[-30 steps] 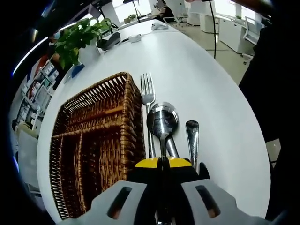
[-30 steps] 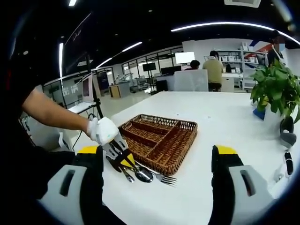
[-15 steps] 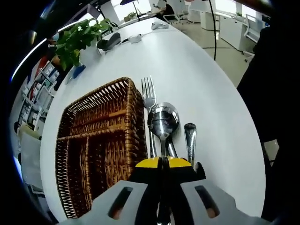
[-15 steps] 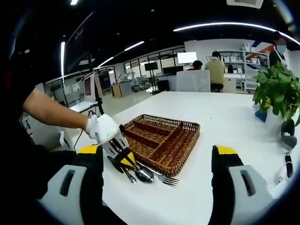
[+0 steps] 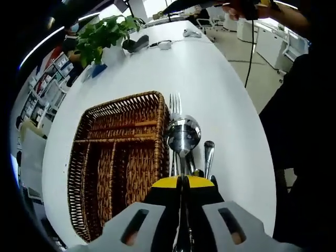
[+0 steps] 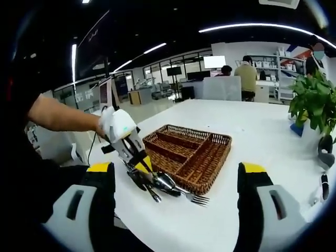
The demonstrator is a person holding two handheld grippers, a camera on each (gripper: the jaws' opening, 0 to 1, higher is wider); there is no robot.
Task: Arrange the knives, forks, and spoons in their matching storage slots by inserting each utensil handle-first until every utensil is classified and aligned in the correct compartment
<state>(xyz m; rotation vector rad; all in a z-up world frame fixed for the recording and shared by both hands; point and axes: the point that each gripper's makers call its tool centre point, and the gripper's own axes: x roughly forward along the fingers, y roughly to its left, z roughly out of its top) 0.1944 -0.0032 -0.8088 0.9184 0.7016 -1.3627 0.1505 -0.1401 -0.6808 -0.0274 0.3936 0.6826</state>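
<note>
- Left gripper (image 5: 182, 181) fingers are closed on the big spoon (image 5: 182, 137) — lying beside the wicker tray (image 5: 113, 168).
- Lift it level, clear of fork (image 5: 174, 107).
- Right gripper (image 6: 176, 176) fingers spread, empty.

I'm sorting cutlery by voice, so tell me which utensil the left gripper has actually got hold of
The spoon: the left gripper is shut on its handle, while the fork and knife lie free on either side.

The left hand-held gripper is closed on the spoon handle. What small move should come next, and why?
Probably lift the spoon a little and carry it sideways over the wicker tray. The left hand-held gripper is shut on its handle, and its bowl lies over the fork, right beside the tray's wall.
</note>
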